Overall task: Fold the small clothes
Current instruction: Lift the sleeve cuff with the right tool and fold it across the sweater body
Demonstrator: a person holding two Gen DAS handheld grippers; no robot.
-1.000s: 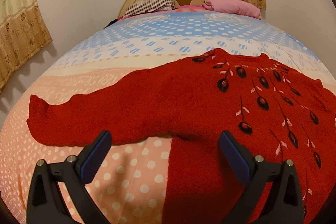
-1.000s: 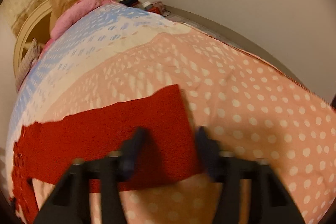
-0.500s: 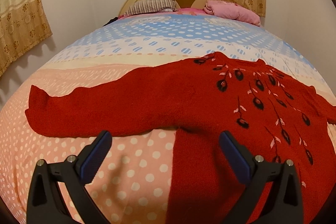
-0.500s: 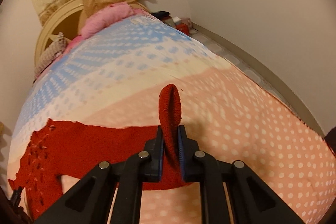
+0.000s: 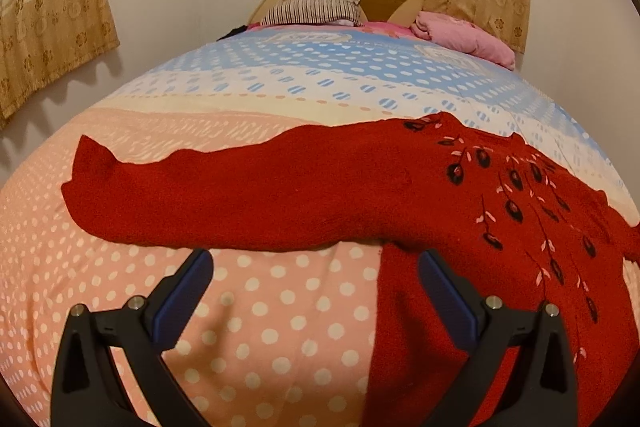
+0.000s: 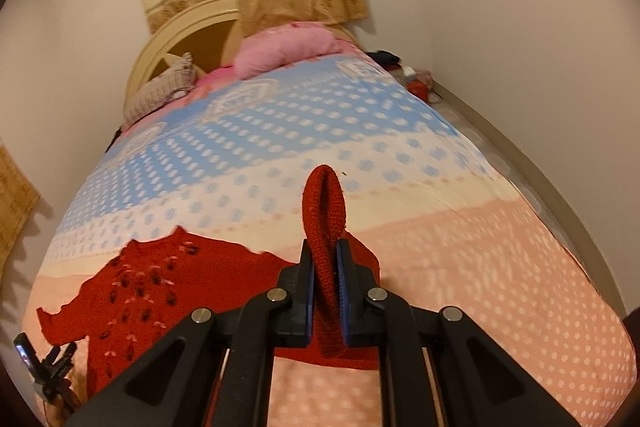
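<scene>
Right wrist view: the sweater's (image 6: 168,279) sleeve cuff (image 6: 325,203) is pinched in the right gripper (image 6: 325,267), body lying leftward across the bed (image 6: 500,267); the left gripper (image 5: 316,291) is held wide, nearer the other sleeve.

The left gripper (image 5: 314,269) hangs with its two fingers spread wide, the blue pads (image 5: 182,293) facing each other across a broad gap; nothing lies between them; the right gripper (image 6: 324,275) has its fingers drawn close together (only a narrow gap remains), pinching the cuff of the red sweater sleeve (image 6: 325,211), which stands up as a loop above the pads.
</scene>
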